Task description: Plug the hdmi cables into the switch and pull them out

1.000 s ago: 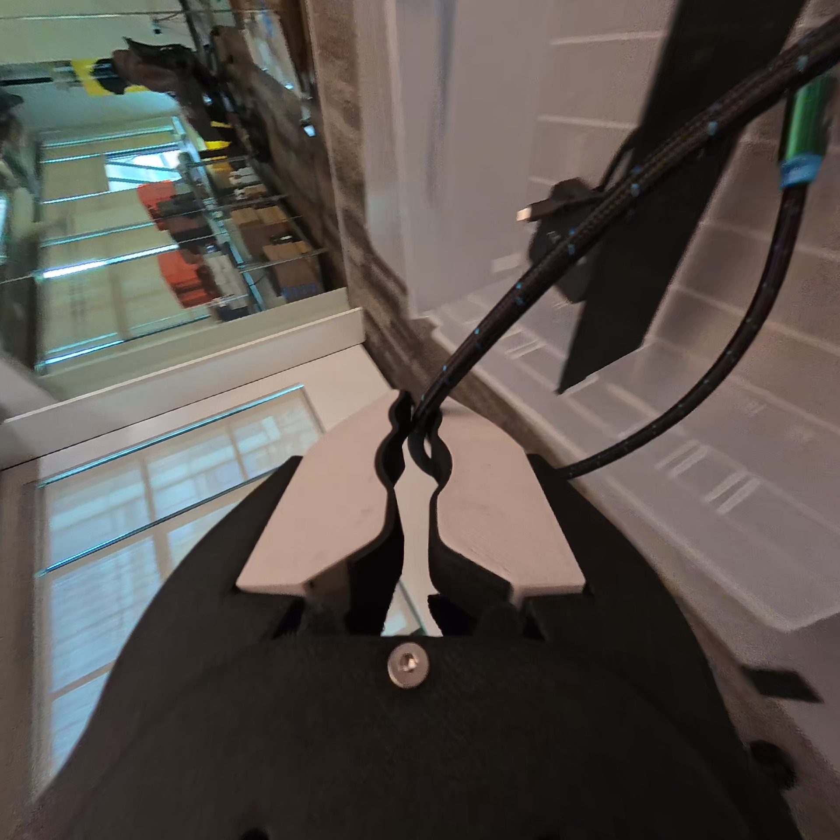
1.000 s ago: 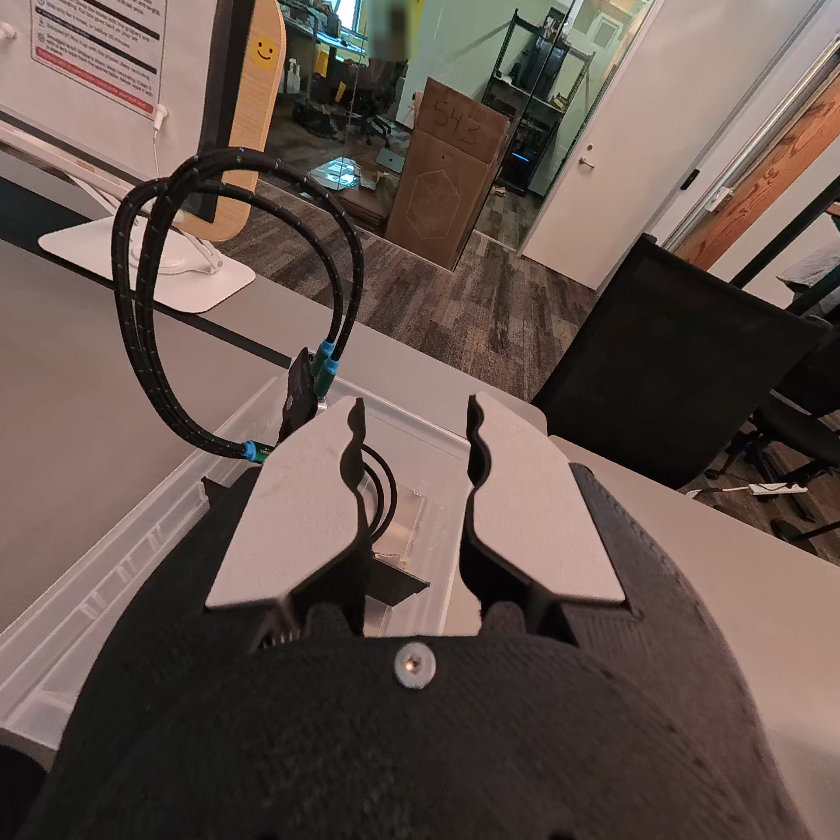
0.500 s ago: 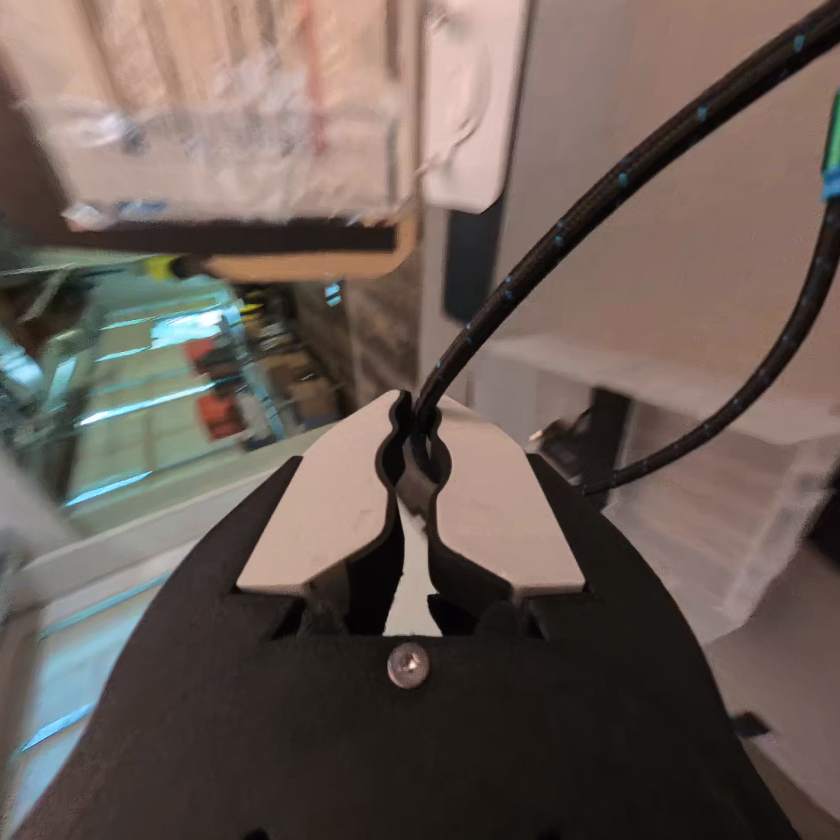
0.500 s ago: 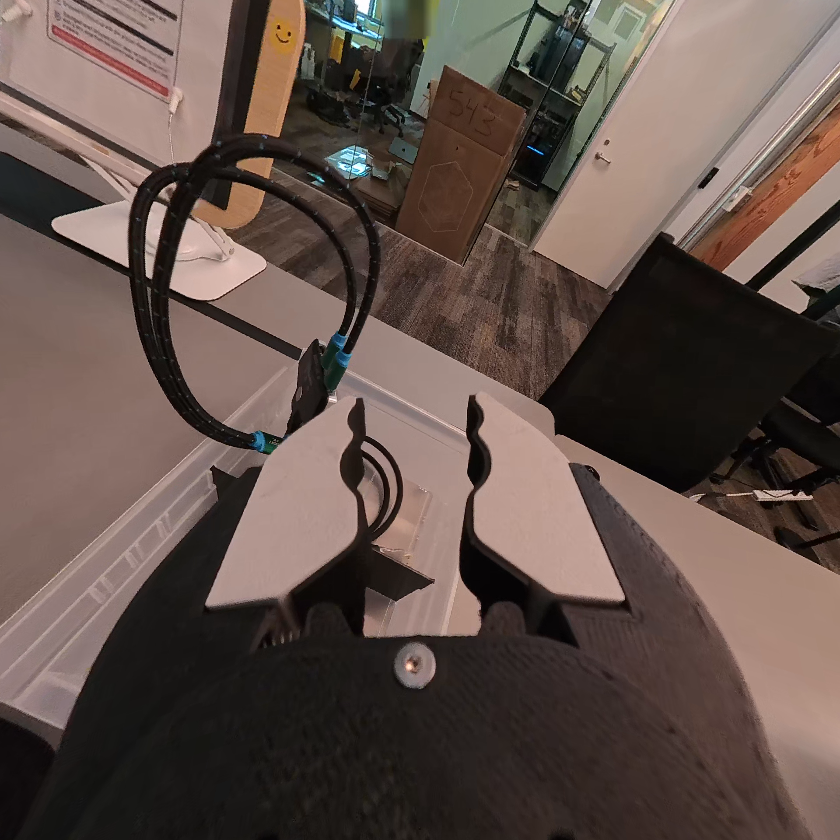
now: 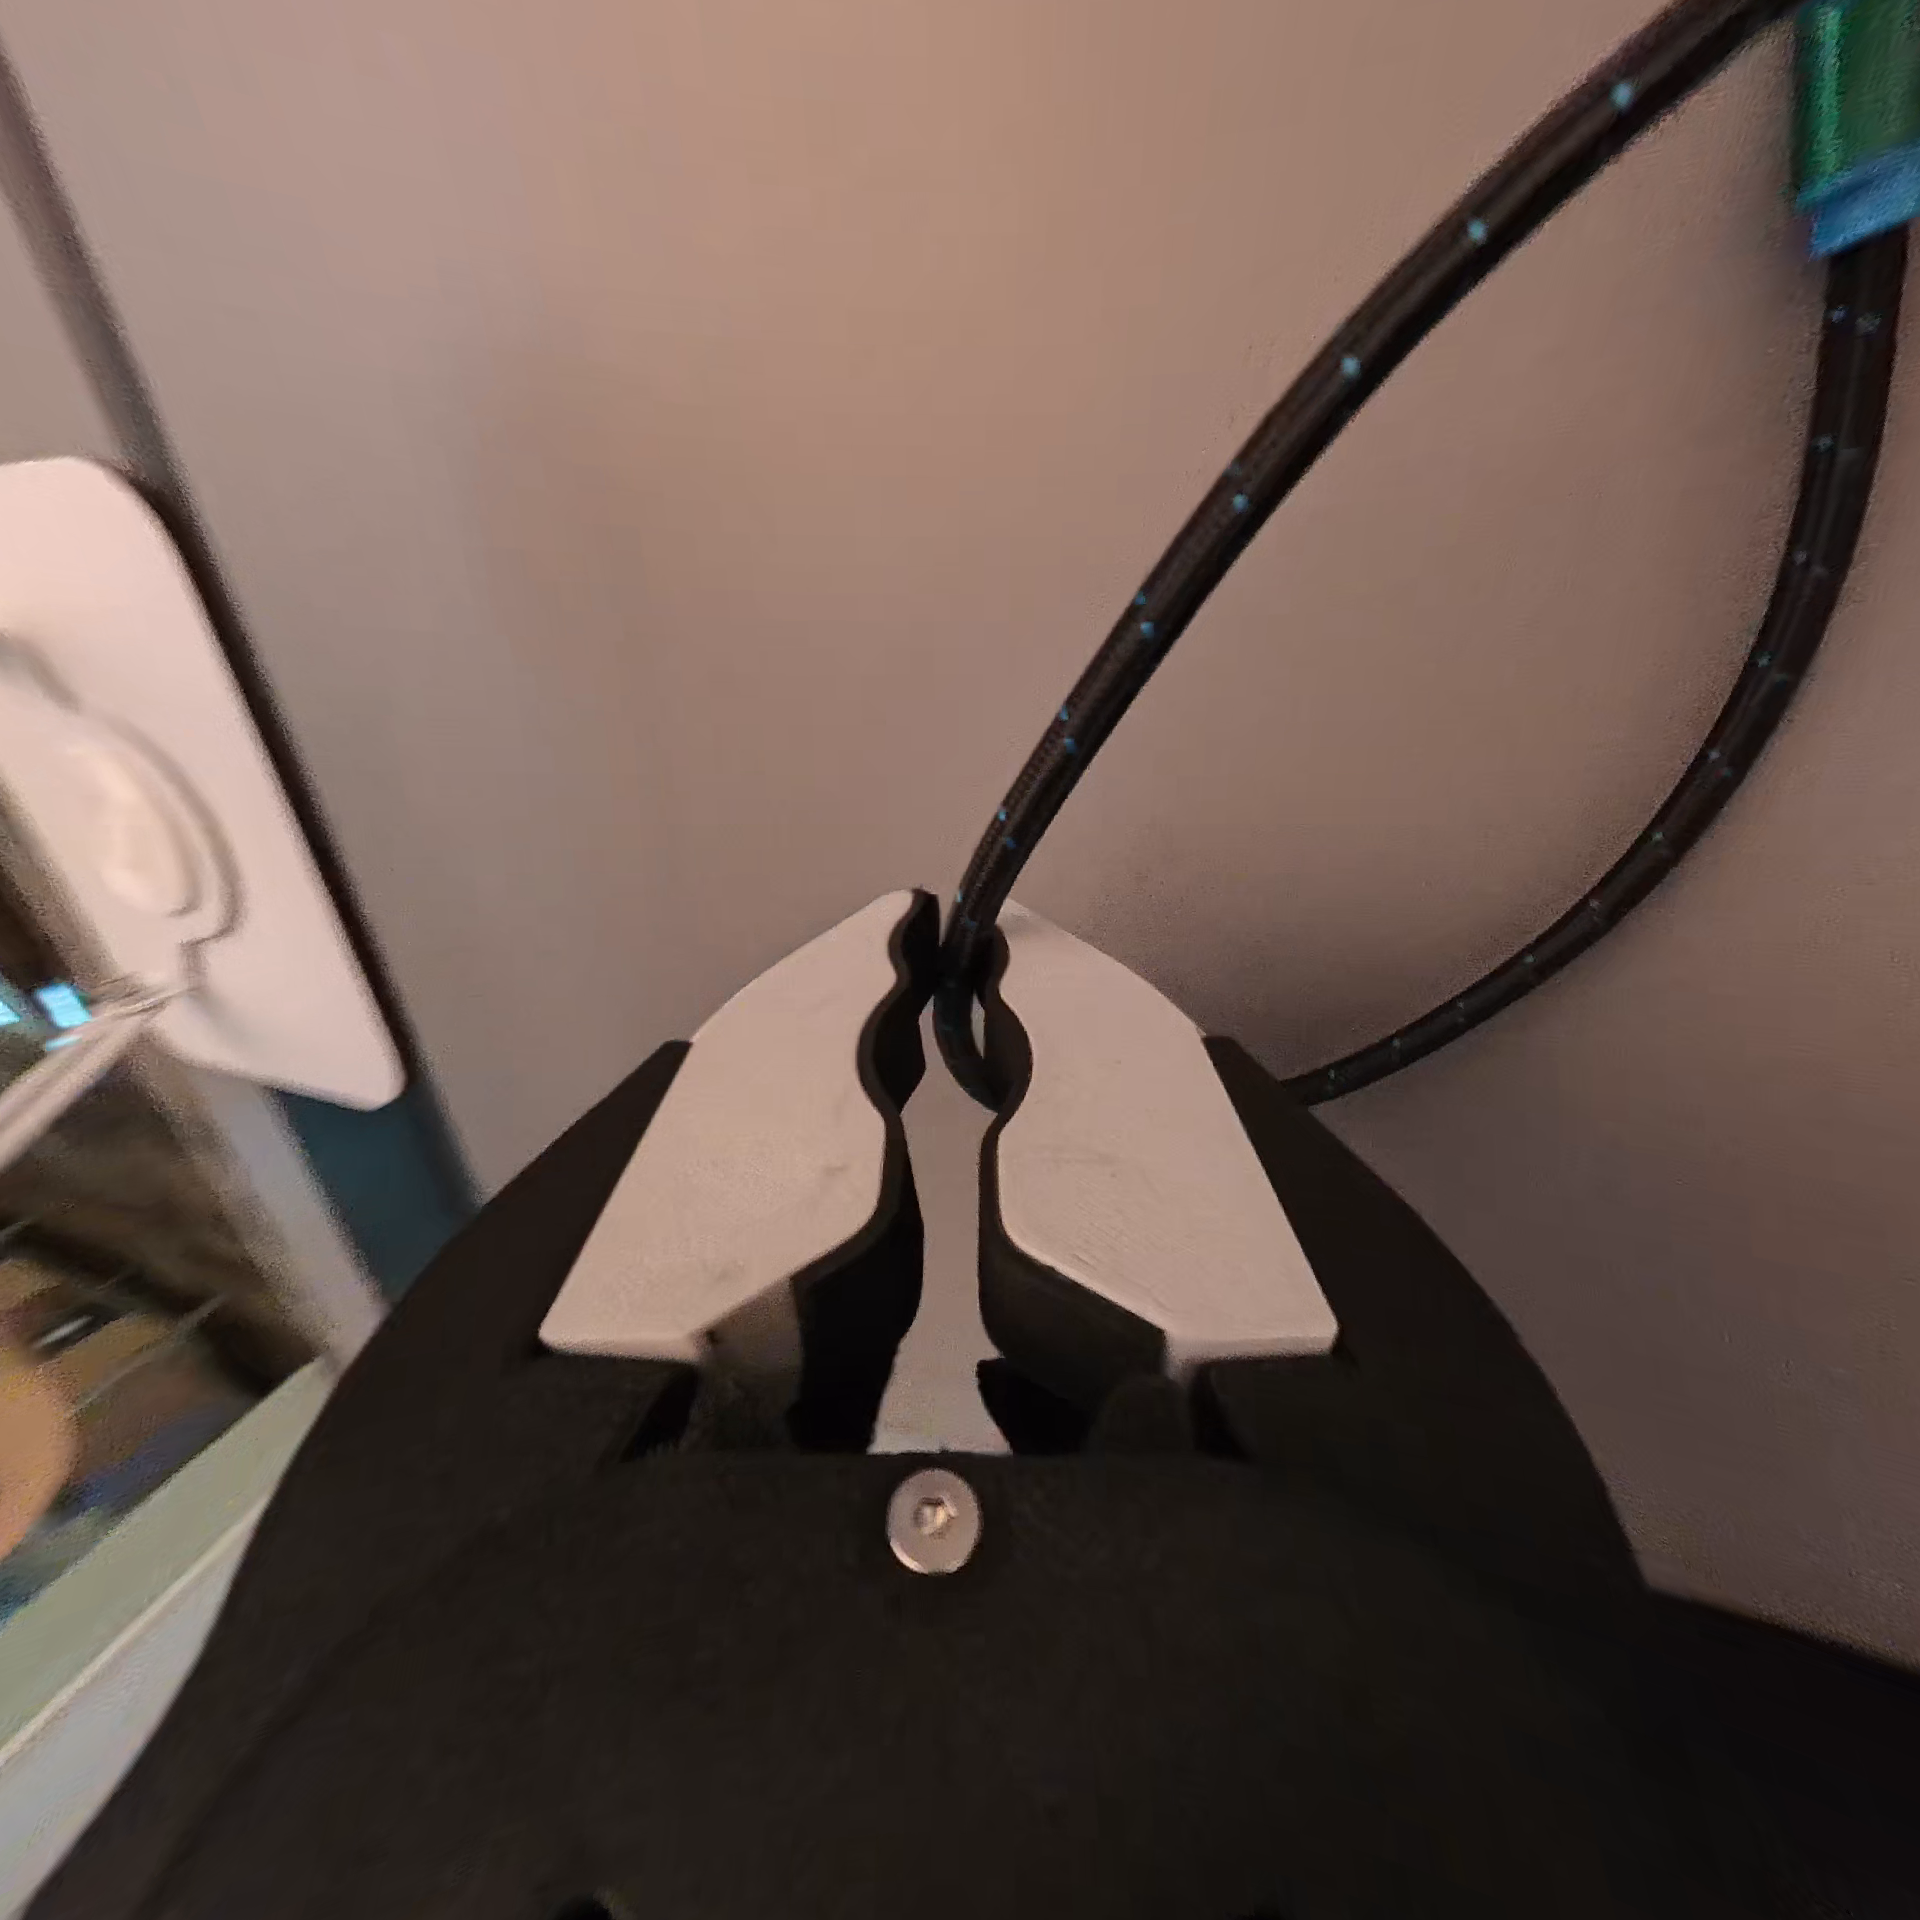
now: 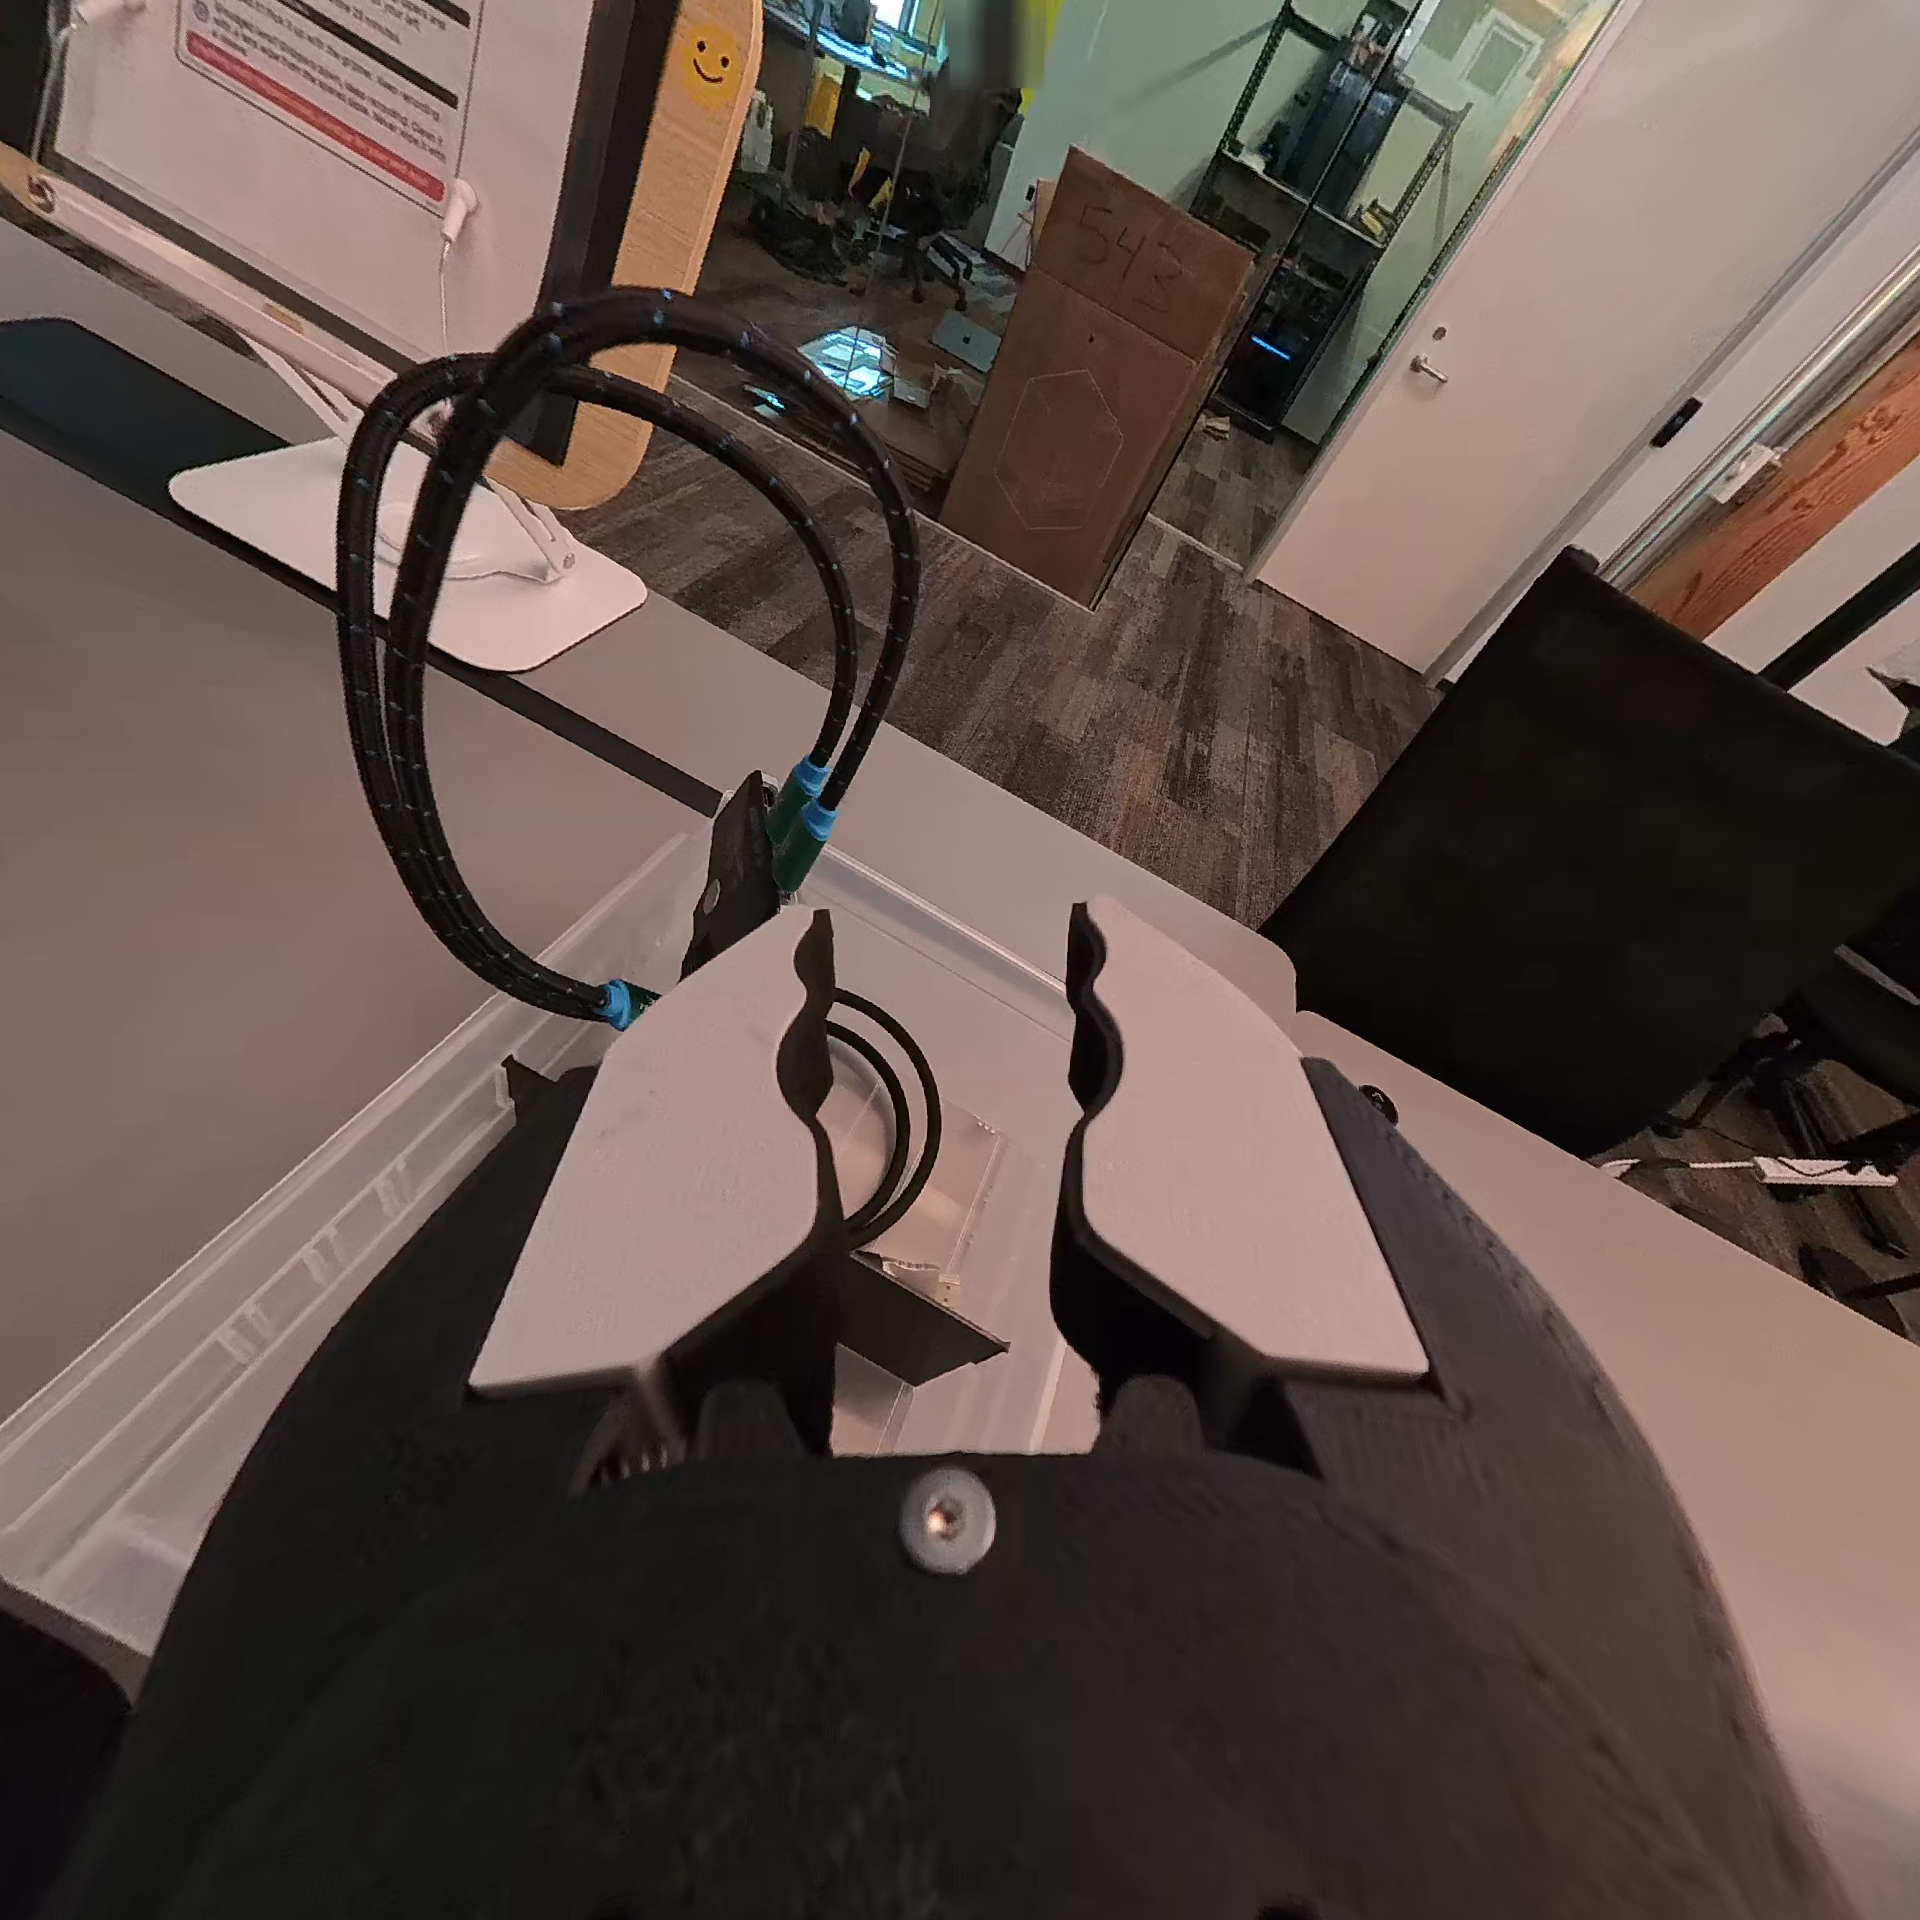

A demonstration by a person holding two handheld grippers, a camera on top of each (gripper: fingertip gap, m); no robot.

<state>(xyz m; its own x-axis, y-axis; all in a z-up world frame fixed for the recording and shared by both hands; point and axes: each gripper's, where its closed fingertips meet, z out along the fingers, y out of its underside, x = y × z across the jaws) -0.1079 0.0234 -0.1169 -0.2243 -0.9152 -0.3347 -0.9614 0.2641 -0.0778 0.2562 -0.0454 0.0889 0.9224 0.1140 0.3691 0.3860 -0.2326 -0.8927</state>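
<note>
My left gripper (image 5: 951,925) is shut on a black braided HDMI cable (image 5: 1226,520) that arcs up to the right. A second stretch of cable loops down from a green and blue plug (image 5: 1860,114) at the top right. In the right wrist view, two black cables (image 6: 384,665) loop up over the table. Their green and blue plugs (image 6: 800,810) sit in a small black switch (image 6: 740,883) that stands on edge at the bin's far rim. Another blue-tipped plug (image 6: 618,1003) disappears behind my right gripper (image 6: 951,925), which is open and empty over the bin.
A clear plastic bin (image 6: 312,1195) lies under my right gripper, with a thin black coiled wire (image 6: 914,1101) inside. A white monitor stand base (image 6: 416,561) sits at the back left, also in the left wrist view (image 5: 208,831). A black chair (image 6: 1558,831) stands to the right.
My left wrist view has swung from the bin and room onto the plain tabletop, with the cable still gripped. The cable loops and switch stand nearer my right gripper, whose jaws stay open.
</note>
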